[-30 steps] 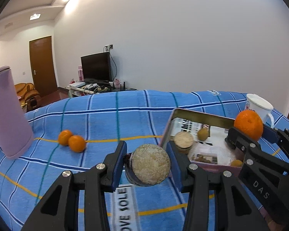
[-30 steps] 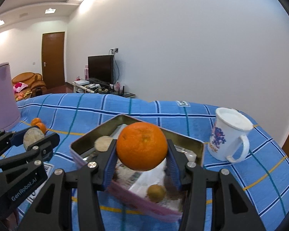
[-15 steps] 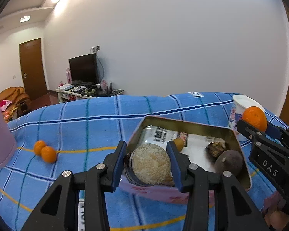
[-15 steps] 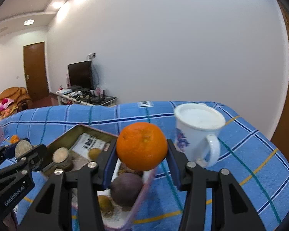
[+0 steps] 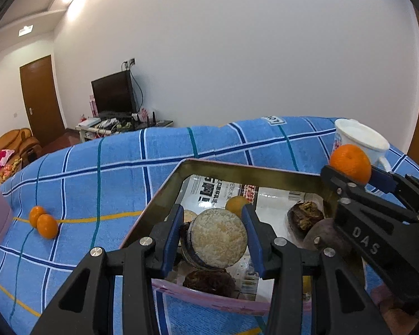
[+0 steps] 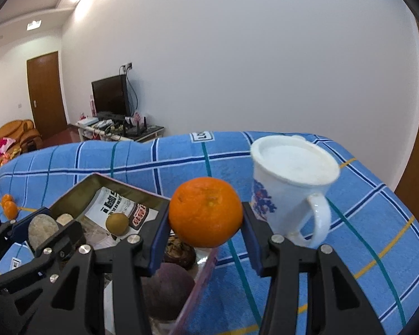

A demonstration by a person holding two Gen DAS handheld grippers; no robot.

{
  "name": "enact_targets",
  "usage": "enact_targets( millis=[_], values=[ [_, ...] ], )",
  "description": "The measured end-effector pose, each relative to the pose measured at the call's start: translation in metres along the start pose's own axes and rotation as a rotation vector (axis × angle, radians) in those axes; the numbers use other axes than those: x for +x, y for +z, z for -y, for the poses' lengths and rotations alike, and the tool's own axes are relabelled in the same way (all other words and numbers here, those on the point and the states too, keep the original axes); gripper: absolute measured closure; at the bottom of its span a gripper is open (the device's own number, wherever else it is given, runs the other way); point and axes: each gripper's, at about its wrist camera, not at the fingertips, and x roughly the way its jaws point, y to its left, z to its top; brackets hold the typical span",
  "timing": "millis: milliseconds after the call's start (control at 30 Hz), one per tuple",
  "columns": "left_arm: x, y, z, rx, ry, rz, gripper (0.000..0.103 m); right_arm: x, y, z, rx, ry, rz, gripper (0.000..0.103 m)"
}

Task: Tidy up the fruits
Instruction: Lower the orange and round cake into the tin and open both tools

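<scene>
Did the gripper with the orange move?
Yes. The right hand-held gripper carried the orange rightward, from above the tin tray toward the white mug.

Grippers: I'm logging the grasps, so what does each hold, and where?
Left gripper clamps a pale round cake by its sides. Right gripper clamps an orange by its sides.

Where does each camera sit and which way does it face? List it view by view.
Left wrist: on the left hand-held gripper, looking along its fingers at the tin tray; it grips a pale round fruit.
Right wrist: on the right hand-held gripper, gripping an orange, facing the mug.
Shared: tray, mug, both grippers, blue cloth.
</scene>
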Motion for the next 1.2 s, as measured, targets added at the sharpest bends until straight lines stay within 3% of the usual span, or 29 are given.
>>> enact_targets(
  millis=[333,733,833,900,967,1033,1133,1200],
  values=[
    [0.011,0.001,0.002,0.005,0.017,-0.044,0.058,0.024,0.001,-0.009,-0.032,0.065,-0.103,0.051],
    [0.01,0.001,-0.003,-0.023,0.007,-0.039,0.058,0.022,0.001,-0.004,0.008,0.144,-0.101,0.049],
    [0.009,0.001,-0.007,-0.037,0.001,-0.036,0.058,0.02,0.002,0.001,0.039,0.175,-0.095,0.042],
    [0.01,0.0,-0.006,-0.033,-0.007,-0.041,0.058,0.017,0.003,0.007,0.086,0.228,-0.085,0.016],
    [0.007,0.0,-0.003,-0.015,-0.013,-0.034,0.057,0.012,0.004,0.01,0.117,0.266,-0.06,0.01],
    [0.003,0.0,0.001,0.005,-0.012,-0.01,0.051,0.005,0.006,0.009,0.11,0.264,-0.026,0.01],
    [-0.005,-0.001,0.004,0.017,0.003,0.029,0.025,-0.005,0.007,0.011,0.12,0.271,0.022,0.01],
    [-0.009,0.0,0.003,0.012,0.001,0.054,0.023,-0.01,0.007,0.015,0.133,0.27,0.047,0.006]
  ],
)
